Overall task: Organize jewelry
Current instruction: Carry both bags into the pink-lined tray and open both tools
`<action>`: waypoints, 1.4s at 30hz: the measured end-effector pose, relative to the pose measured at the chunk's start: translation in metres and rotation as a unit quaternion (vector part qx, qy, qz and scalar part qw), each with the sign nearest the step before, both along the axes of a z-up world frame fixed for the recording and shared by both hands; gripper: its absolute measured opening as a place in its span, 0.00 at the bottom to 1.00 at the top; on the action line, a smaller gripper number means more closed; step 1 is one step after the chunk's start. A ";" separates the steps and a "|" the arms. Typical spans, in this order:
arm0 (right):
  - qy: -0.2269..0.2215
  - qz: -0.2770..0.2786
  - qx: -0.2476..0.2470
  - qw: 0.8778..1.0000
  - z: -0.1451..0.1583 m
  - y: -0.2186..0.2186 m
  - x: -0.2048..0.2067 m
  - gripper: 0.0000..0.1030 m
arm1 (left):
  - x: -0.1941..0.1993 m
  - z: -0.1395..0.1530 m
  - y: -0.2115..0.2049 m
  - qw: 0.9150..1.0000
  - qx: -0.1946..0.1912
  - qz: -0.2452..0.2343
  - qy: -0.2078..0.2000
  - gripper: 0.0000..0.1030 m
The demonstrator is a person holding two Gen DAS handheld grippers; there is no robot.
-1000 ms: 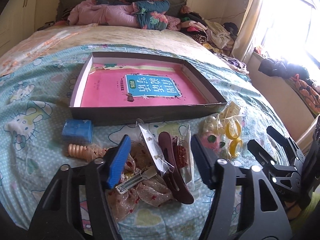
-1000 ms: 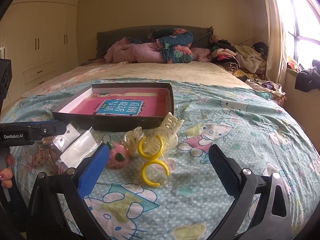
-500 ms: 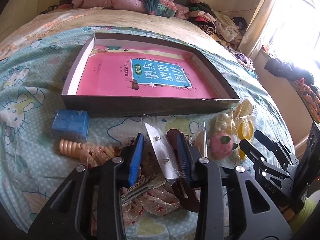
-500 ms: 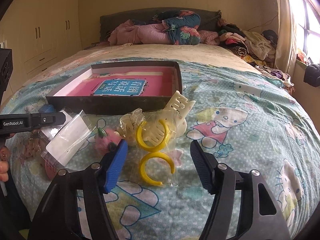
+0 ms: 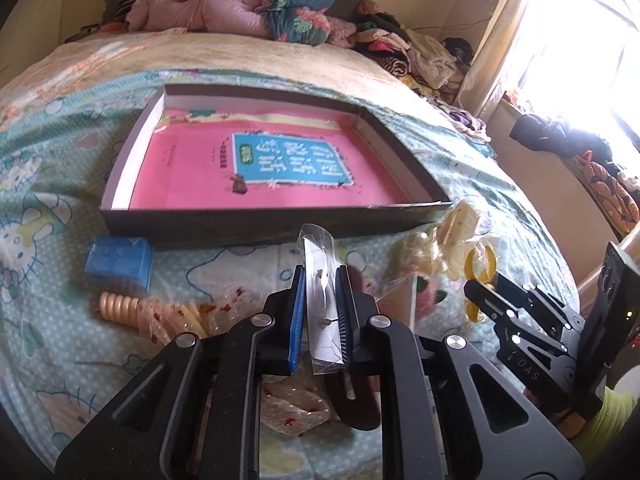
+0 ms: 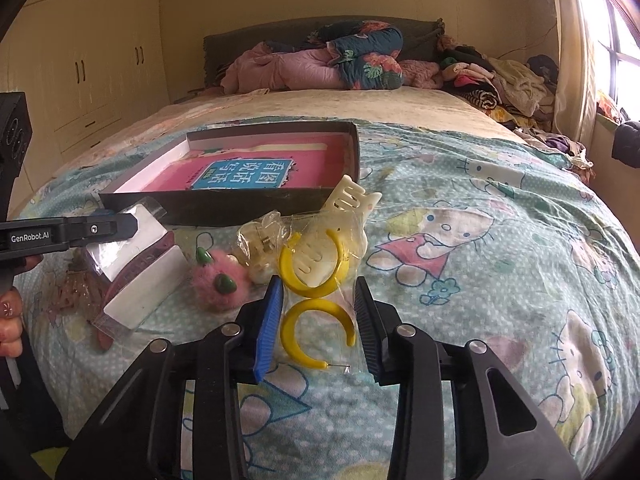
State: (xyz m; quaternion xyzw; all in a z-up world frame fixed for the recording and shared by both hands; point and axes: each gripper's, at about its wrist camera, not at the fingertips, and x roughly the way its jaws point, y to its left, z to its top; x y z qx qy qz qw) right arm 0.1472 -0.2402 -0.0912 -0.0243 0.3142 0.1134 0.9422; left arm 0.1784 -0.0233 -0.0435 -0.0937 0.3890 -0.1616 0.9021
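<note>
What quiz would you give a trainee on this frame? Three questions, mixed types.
1. True or false: the left gripper has its fingers shut on a clear packet.
2. What lies between the fingers of the right gripper? A) a blue eraser B) a yellow hoop earring C) a pink pom-pom
3. Fill in: the pink book lies inside an open, shallow ___.

Key: 1 true. 2 B; both grippers have just been closing, and the right fingers do not visibly press the hoop yet. 3 box.
</note>
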 end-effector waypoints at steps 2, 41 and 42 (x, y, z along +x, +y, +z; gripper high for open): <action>-0.002 -0.004 0.002 1.000 0.003 -0.003 -0.002 0.33 | 0.000 0.007 -0.002 1.000 -0.004 -0.005 -0.011 0.08; 0.007 0.016 -0.010 1.000 0.045 0.055 0.114 0.33 | 0.073 0.025 0.070 0.995 0.015 0.077 -0.060 0.08; 0.011 0.015 -0.011 1.000 0.044 0.057 0.119 0.33 | 0.075 0.024 0.070 0.995 0.017 0.077 -0.058 0.08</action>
